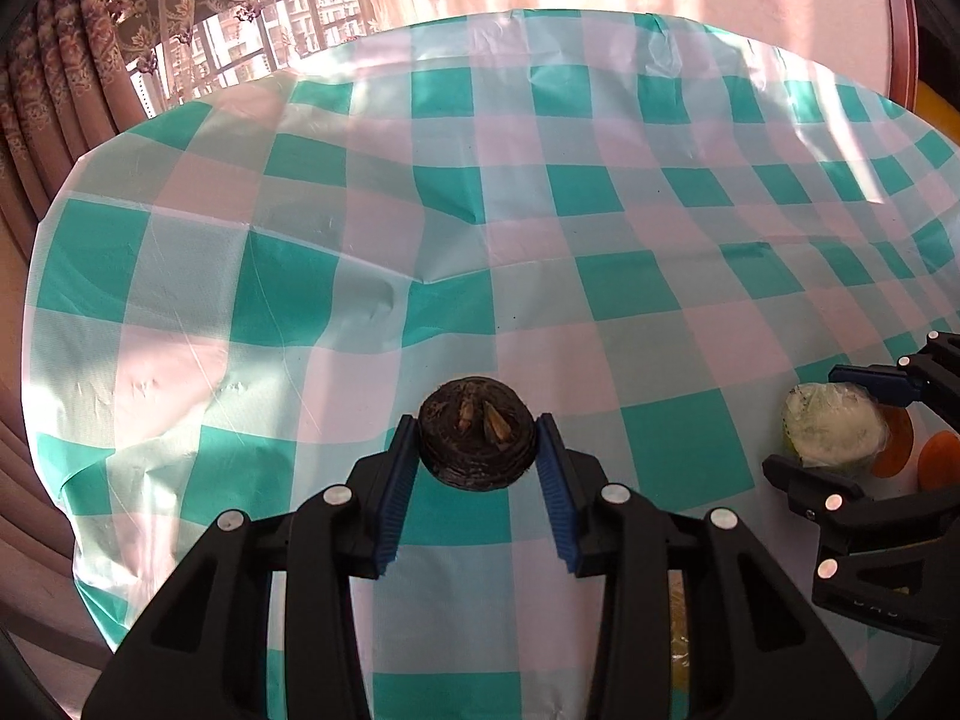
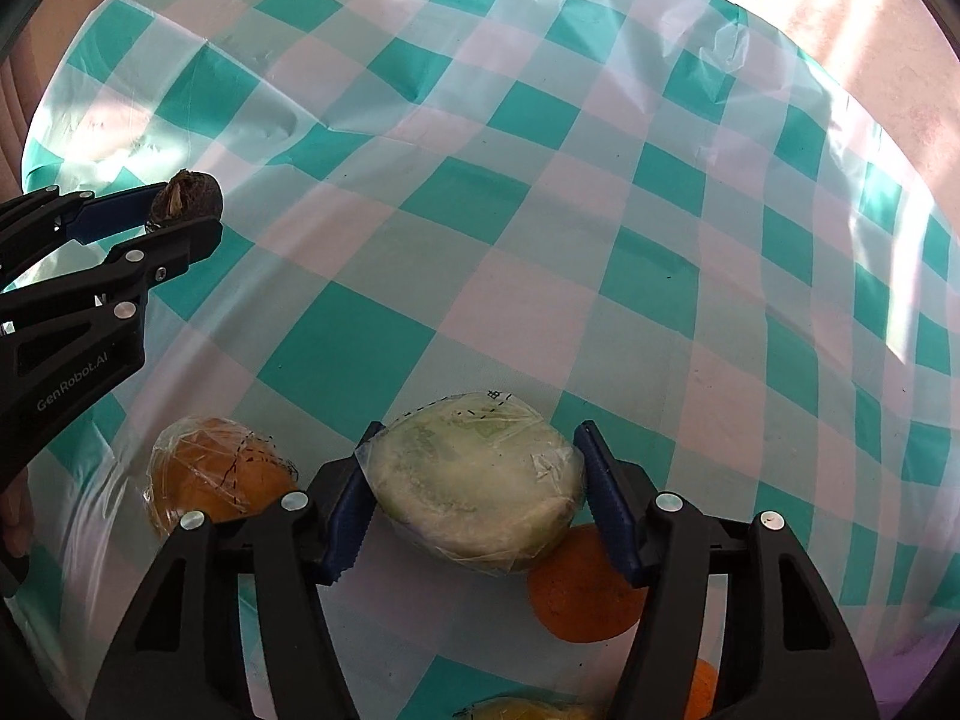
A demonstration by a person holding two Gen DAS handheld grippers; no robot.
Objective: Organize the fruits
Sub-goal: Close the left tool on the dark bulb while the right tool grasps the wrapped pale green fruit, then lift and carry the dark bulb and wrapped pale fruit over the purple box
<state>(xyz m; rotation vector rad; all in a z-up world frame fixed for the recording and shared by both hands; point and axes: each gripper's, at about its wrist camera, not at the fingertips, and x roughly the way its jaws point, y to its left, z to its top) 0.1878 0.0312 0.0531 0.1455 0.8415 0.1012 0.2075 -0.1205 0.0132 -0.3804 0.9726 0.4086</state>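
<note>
My left gripper [image 1: 477,441] is shut on a small dark brown round fruit [image 1: 477,432] with a dry stalk end, held over the checked tablecloth; the left gripper with this fruit [image 2: 187,199] also shows at the left of the right wrist view. My right gripper [image 2: 474,480] is shut on a pale green fruit wrapped in clear plastic [image 2: 477,483]; the right gripper and this fruit [image 1: 834,426] show at the right of the left wrist view. A wrapped orange [image 2: 216,477] lies to its left. A bare orange [image 2: 579,594] lies just below the green fruit.
A round table under a teal and white checked plastic cloth [image 1: 480,228] fills both views. More orange and yellow fruit [image 2: 702,690] peeks out at the bottom edge. Curtains and a window [image 1: 240,30] stand beyond the far left edge.
</note>
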